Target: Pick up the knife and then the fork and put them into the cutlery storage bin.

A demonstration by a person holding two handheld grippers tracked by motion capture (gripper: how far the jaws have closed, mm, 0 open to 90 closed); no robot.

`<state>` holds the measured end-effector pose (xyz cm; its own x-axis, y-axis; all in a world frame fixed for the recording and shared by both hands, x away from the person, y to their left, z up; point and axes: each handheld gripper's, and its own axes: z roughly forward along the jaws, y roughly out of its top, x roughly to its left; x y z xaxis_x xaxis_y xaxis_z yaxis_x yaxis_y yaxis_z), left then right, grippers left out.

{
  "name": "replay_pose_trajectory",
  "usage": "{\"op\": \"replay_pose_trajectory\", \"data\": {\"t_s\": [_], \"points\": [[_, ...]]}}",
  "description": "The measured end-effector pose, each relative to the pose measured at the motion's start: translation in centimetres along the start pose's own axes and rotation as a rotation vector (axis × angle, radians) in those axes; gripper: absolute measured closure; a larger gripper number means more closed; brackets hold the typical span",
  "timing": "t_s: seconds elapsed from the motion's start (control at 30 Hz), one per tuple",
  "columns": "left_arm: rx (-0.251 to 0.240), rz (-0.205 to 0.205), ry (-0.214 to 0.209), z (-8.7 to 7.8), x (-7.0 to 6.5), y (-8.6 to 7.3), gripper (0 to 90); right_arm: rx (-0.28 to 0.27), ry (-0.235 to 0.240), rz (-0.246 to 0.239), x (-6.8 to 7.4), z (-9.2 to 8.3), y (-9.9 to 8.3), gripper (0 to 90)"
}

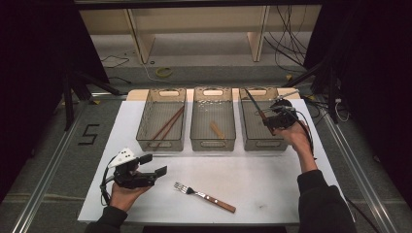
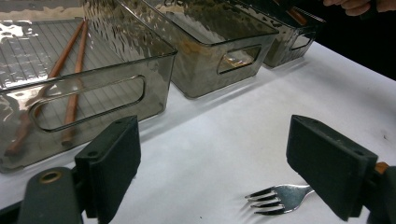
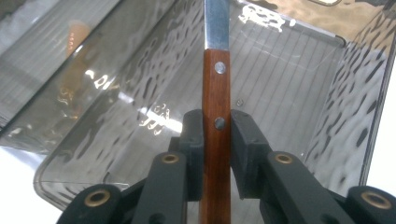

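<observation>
White table (image 1: 272, 184), wooden-handled knife (image 3: 216, 116) (steel blade, two rivets) in right claw (image 3: 217, 140)

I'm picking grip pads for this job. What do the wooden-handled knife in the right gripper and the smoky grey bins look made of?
Wooden-handled knife: reddish-brown handle with visible grain, likely varnished wood, two silvery rivets; bright reflective blade, probably polished steel. The right gripper is shut on the handle.
Smoky grey bins: see-through, glossy, rippled walls with moulded handle slots, probably tinted plastic.

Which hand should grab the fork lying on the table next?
Left. The left gripper is open and empty right beside the fork. The right gripper is far off over the right bin, shut on a knife.
</observation>
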<state>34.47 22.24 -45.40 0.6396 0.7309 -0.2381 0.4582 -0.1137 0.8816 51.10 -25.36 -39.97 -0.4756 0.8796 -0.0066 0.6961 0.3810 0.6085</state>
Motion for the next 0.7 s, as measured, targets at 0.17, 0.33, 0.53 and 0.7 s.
{"op": "replay_pose_trajectory", "data": {"t_s": [0.17, 0.33, 0.53, 0.7], "points": [[0.000, 0.000, 0.000, -0.02, 0.01, 0.00, 17.5, 0.024, -0.004, 0.003, 0.07, 0.33, -0.02, 77.0], [-0.001, -0.001, 0.000, -0.03, 0.02, 0.01, 17.5, 0.030, -0.005, 0.001, 0.27, 0.54, 0.03, 76.9], [-0.002, 0.000, 0.001, -0.04, 0.03, 0.01, 17.5, 0.045, -0.010, 0.006, 0.28, 0.78, -0.06, 76.7], [-0.001, 0.001, 0.001, -0.05, 0.01, 0.02, 17.5, 0.069, -0.007, 0.006, 0.30, 1.06, -0.15, 76.2]]}}
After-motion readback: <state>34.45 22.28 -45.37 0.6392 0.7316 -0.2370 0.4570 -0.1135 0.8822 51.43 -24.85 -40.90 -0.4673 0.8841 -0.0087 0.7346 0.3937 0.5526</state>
